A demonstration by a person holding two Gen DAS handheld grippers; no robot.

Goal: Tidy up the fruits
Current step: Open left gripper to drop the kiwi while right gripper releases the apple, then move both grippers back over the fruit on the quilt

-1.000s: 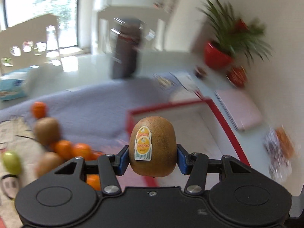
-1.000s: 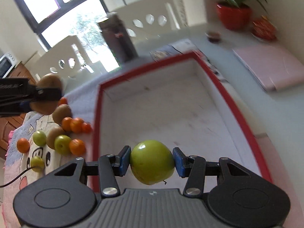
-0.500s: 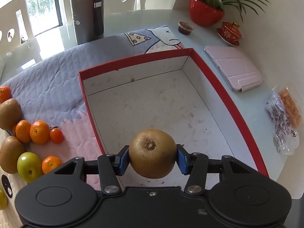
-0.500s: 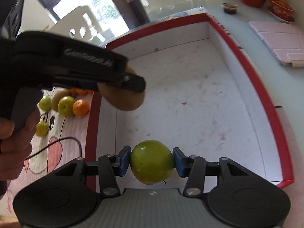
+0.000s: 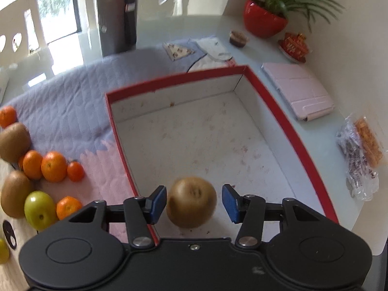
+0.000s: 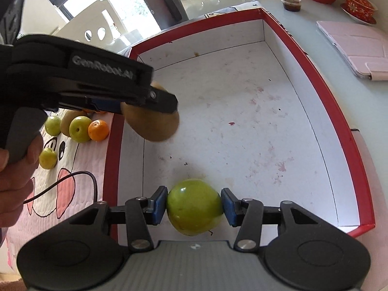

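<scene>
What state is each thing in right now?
left gripper: open
kiwi: loose between its fingers, blurred, over the red box
right gripper: shut on the green fruit
red box: open-topped, floor stained
grey flask: upright
pink case: closed

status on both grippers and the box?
Left gripper jaws just opened, kiwi loose between pads, over red box. Right gripper shut on green apple, low over box floor. Nothing else inside the box.
</scene>
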